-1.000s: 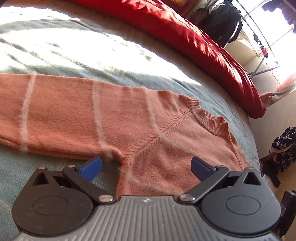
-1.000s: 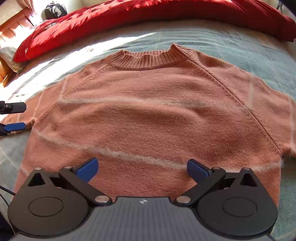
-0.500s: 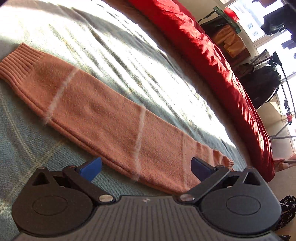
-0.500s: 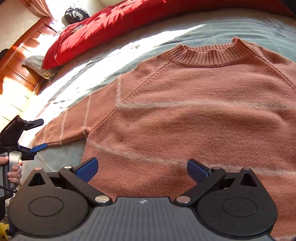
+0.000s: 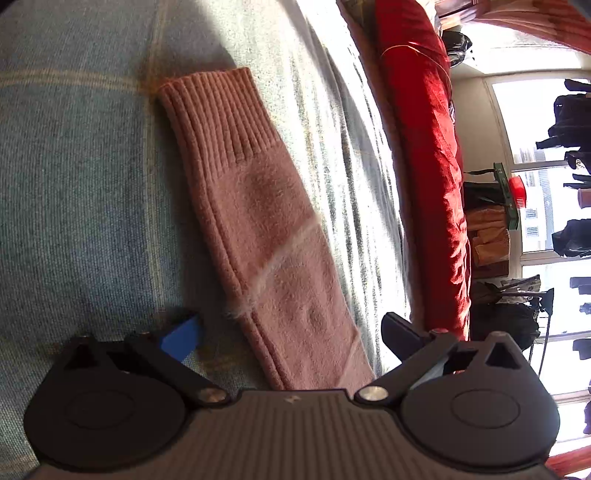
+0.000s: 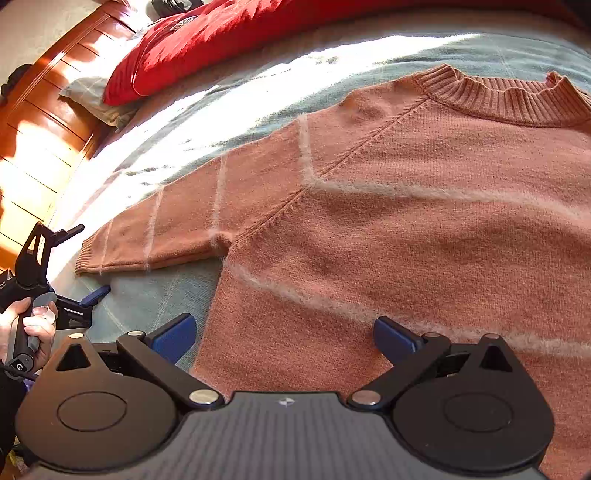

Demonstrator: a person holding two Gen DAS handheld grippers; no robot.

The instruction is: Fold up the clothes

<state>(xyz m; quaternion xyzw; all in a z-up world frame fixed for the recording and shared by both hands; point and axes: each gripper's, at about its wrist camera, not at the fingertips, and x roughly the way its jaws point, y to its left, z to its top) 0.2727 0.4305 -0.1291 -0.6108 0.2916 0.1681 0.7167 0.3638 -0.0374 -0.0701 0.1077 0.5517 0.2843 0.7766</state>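
- Since half a second ago the left gripper (image 5: 291, 334) has swung toward the cuff end of the sleeve (image 5: 266, 236): the ribbed cuff (image 5: 218, 118), then far off at the left edge of its view, now lies straight ahead, with the sleeve running between the fingers.
- Over the same half second the right gripper (image 6: 284, 338) has edged left along the sweater (image 6: 406, 236), so the whole left sleeve, cuff included, now shows in its view.
- Both fingers of the left gripper stand wide apart with nothing clamped; the blue pad (image 5: 183, 338) is over the bedspread (image 5: 74, 177) beside the sleeve's edge, and the other finger is on the sleeve's far side.
- The right gripper's jaws are likewise spread wide and hold nothing; its left pad is over the bedspread just off the sweater's side edge, its right pad over the sweater's body.
- The pink sweater with thin pale stripes lies flat and face up on the blue-green bedspread, its ribbed collar (image 6: 506, 99) toward the red duvet (image 6: 229, 33), sleeve stretched out sideways.
- In the right wrist view a hand (image 6: 29, 332) grips the left gripper's handle near the cuff.
- A wooden headboard (image 6: 40, 122) stands behind the red duvet.
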